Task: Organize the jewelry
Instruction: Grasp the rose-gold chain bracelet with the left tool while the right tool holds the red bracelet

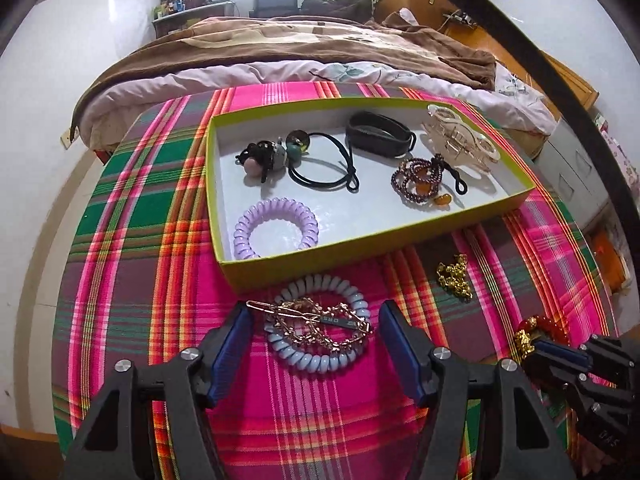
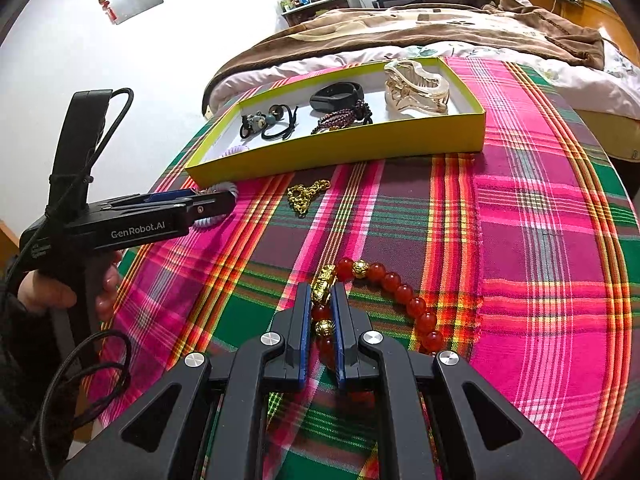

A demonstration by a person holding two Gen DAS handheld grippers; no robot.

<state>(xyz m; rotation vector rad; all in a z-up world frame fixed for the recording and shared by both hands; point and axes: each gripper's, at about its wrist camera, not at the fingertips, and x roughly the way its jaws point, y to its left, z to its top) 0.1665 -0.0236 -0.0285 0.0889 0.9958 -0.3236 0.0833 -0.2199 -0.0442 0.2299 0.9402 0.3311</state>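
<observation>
Hiding part of the red bead bracelet point(image 2: 404, 296), right gripper point(image 2: 321, 300) clamps it.

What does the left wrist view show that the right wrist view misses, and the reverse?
Only the left wrist view: the gold chain and hairpin piled on the pale blue coil tie, between the left claw's open fingers. Only the right wrist view: the right claw shut on the red bead bracelet, and the hand holding the left tool. Both: the yellow tray and the gold chain on the cloth.

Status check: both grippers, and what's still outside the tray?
Left gripper open around blue coil tie. Right gripper shut on red bead bracelet. Gold chain still outside.
</observation>
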